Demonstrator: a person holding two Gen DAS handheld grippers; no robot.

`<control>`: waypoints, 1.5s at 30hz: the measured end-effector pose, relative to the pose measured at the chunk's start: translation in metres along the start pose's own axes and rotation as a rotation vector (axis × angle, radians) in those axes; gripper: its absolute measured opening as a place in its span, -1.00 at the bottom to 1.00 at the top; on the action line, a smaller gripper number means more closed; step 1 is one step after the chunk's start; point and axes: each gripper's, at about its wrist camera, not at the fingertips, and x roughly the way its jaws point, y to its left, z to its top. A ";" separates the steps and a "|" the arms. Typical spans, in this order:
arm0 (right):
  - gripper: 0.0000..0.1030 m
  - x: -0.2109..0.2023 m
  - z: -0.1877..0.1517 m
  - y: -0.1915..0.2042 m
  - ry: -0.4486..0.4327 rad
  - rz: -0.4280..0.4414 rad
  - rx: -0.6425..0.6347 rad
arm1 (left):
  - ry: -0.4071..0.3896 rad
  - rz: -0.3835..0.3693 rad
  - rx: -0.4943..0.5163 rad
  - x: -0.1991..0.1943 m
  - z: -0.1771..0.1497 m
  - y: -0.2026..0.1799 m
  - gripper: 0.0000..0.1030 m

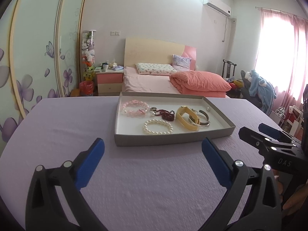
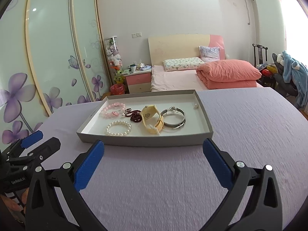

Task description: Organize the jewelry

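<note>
A shallow grey tray [image 1: 173, 139] [image 2: 144, 141] sits on the lilac tablecloth. It holds a pink bead bracelet [image 1: 134, 110] [image 2: 111, 110], a dark red bead bracelet [image 1: 166, 114] [image 2: 134, 115], a white pearl bracelet [image 1: 157, 127] [image 2: 118, 128], a yellow watch [image 1: 187, 118] [image 2: 151, 119], silver bangles [image 1: 202, 118] [image 2: 175, 118], a small ring [image 1: 153, 109] and a loose pearl [image 1: 207, 109] [image 2: 196, 105]. My left gripper [image 1: 153, 146] hangs open just short of the tray's near wall. My right gripper [image 2: 153, 147] is open too, at the tray's near edge, with nothing between its fingers.
The lilac tablecloth [image 1: 144, 182] [image 2: 250, 125] stretches around the tray. Behind the table stand a bed [image 1: 154, 80] with an orange duvet, a pink nightstand [image 1: 109, 80], and wardrobe doors [image 1: 38, 48] on the left. A chair with blue clothes [image 1: 259, 90] is at the right.
</note>
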 end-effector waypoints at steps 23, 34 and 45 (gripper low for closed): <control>0.97 -0.011 -0.009 -0.001 -0.025 0.014 -0.015 | -0.035 -0.048 0.001 -0.004 -0.009 -0.011 0.96; 0.97 -0.010 -0.009 -0.001 -0.021 0.016 -0.011 | -0.036 -0.047 -0.003 -0.004 -0.009 -0.009 0.96; 0.97 -0.010 -0.009 -0.001 -0.021 0.017 -0.011 | -0.035 -0.048 -0.003 -0.003 -0.009 -0.009 0.96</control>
